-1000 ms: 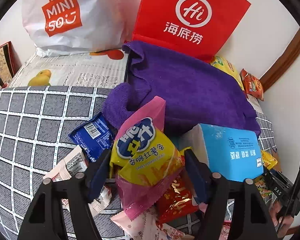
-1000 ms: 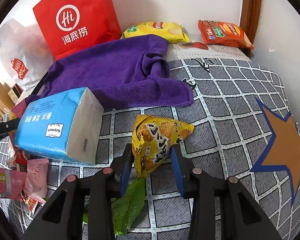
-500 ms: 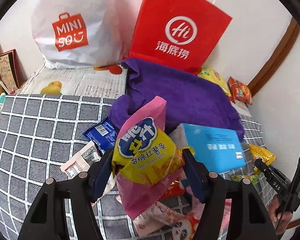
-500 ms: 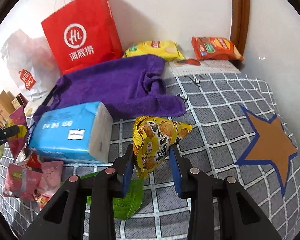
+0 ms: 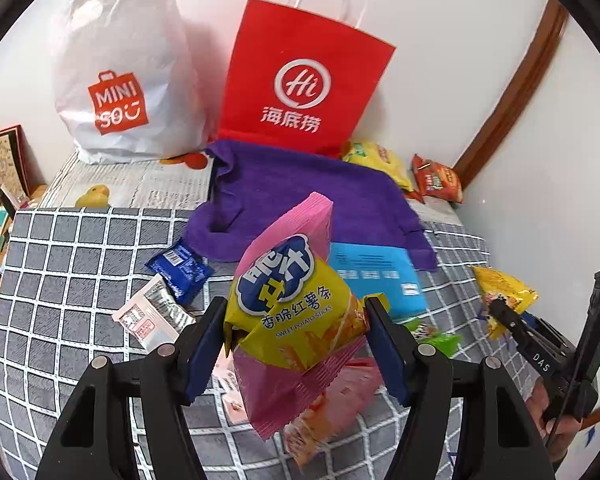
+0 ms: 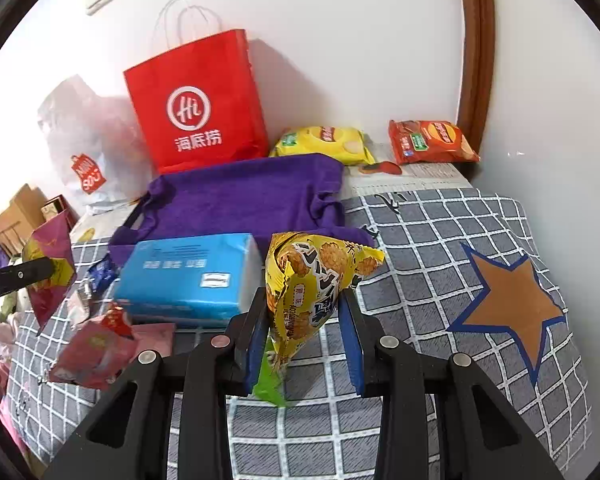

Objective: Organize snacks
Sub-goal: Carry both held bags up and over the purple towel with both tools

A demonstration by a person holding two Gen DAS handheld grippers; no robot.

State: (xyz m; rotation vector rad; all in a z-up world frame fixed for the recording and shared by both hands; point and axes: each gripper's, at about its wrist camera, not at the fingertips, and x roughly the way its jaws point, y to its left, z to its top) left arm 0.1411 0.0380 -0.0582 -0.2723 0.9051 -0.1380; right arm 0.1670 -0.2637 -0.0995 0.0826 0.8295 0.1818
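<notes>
— What are you holding?
— My left gripper (image 5: 296,336) pinches a pink-and-yellow sweet-potato-stick packet (image 5: 290,320), lifted above the grey checked cloth (image 5: 68,264).
— And the right?
— My right gripper (image 6: 304,328) clamps a yellow crinkled snack bag (image 6: 308,284) beside the blue tissue pack (image 6: 188,276).

White bag (image 6: 80,148) – blurred, washed out

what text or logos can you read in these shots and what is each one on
"MINI SO" on the white plastic bag
"Hi" and "海底捞" on the red paper bag
"香脆红薯条" and "SWEET POTATO STICKS" on the pink and yellow snack bag in the left gripper
"DAS" on the right gripper
Print on the blue tissue pack and the other packets is too small or blurred.
</notes>
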